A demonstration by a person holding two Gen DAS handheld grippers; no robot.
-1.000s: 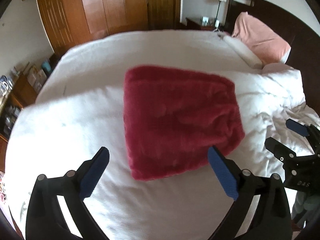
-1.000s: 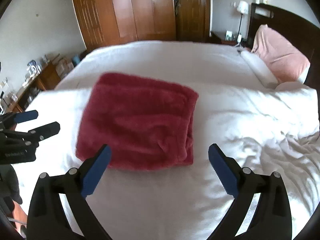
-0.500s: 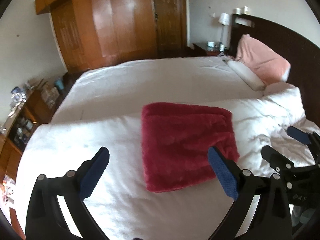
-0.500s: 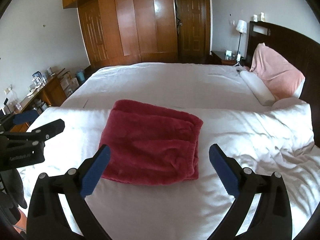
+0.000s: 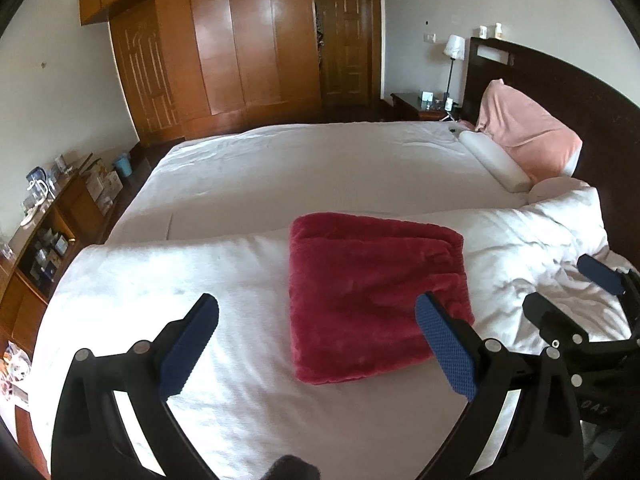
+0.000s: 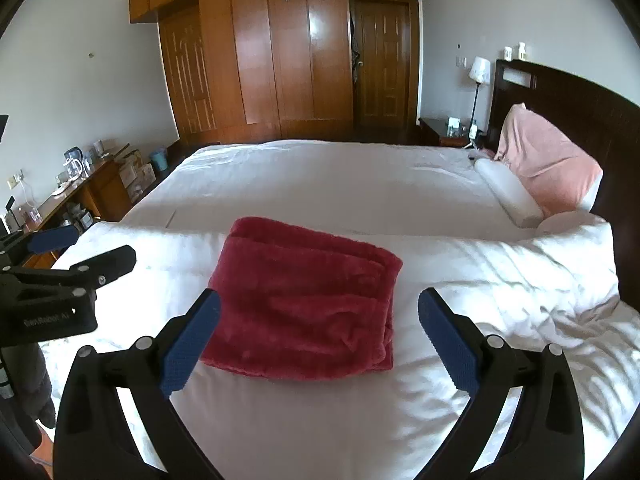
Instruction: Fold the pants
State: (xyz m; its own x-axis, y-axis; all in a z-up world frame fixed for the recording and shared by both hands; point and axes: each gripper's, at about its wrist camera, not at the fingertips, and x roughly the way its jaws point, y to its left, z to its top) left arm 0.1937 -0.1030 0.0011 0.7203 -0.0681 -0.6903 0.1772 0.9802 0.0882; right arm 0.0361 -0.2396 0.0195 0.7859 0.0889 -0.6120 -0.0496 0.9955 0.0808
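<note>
**Folded pants on the duvet, both hand-held grippers clear**

Your red pants lie folded into a thick, roughly square bundle on the white duvet of the bed, near its front edge. Nothing rests on the bundle and nothing holds it.

Your left hand-held gripper hangs above the duvet with its blue-padded fingers spread wide apart and nothing between them; the pants sit just ahead, toward its right finger. Your right hand-held gripper is likewise spread wide and empty, with the bundle straight ahead between its fingers.

Around you: a pink pillow and a white bolster lean at the dark headboard. The duvet is rumpled on the right. A lamp stands on the nightstand, wooden wardrobes fill the far wall, and a low wooden shelf on the left carries kettles and small clutter.
</note>
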